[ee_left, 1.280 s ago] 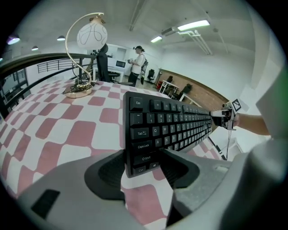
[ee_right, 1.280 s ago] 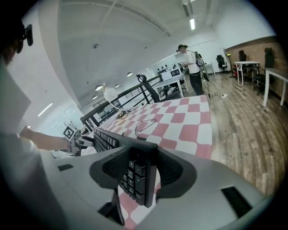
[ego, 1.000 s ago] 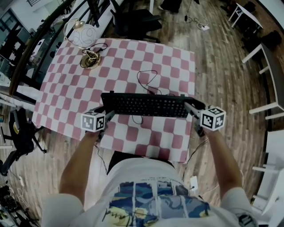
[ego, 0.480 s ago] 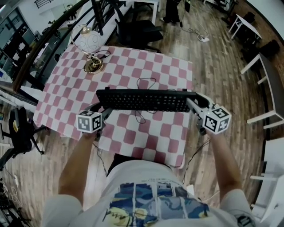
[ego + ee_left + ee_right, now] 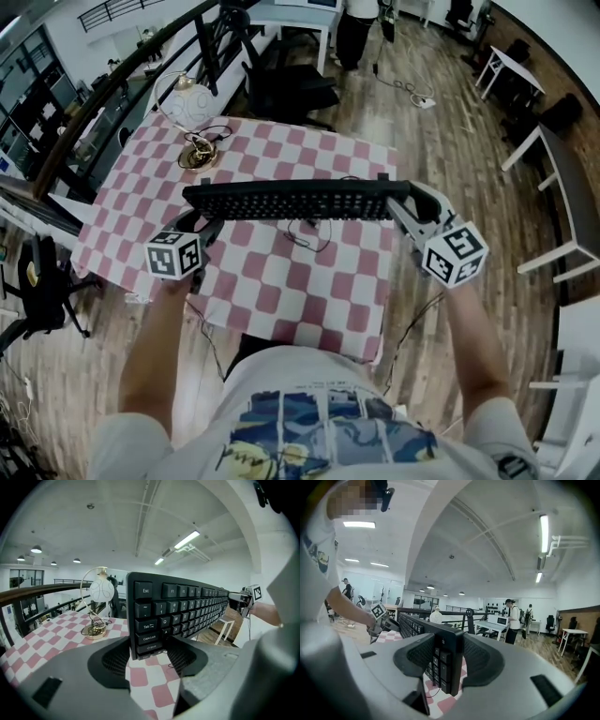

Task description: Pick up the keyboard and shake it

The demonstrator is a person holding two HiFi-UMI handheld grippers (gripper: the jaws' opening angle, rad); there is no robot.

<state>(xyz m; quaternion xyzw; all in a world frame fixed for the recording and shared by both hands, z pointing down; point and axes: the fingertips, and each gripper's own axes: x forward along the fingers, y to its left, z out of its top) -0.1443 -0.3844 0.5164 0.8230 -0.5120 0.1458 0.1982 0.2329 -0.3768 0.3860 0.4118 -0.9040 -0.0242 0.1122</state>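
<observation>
Above the checked desk (image 5: 281,281), keyboard (image 5: 291,200) hangs in the air, clear of the cloth, long axis running left to right between both claws. Left claw (image 5: 202,225) is clamped on the Esc end: left gripper view has both pads pressed on the key face and the back at the bottom corner, by Caps Lock and Shift. Right claw (image 5: 405,208) is clamped on the opposite end. Right gripper view shows that end sandwiched between its pads, no gap on either side. Key face is visible from above in head view. Black cable (image 5: 305,234) dangles under the keyboard and loops on the desk beneath. Gold-based lamp (image 5: 192,122) with a white globe sits near the far left corner of the desk, well apart from the keyboard, with its own cord coiled by the base. Person's forearms (image 5: 164,347) reach in from the bottom, one behind each marker cube (image 5: 175,256). Wood floor (image 5: 450,141) and a dark chair (image 5: 291,84) lie beyond the desk; people stand in the background of the right gripper view
</observation>
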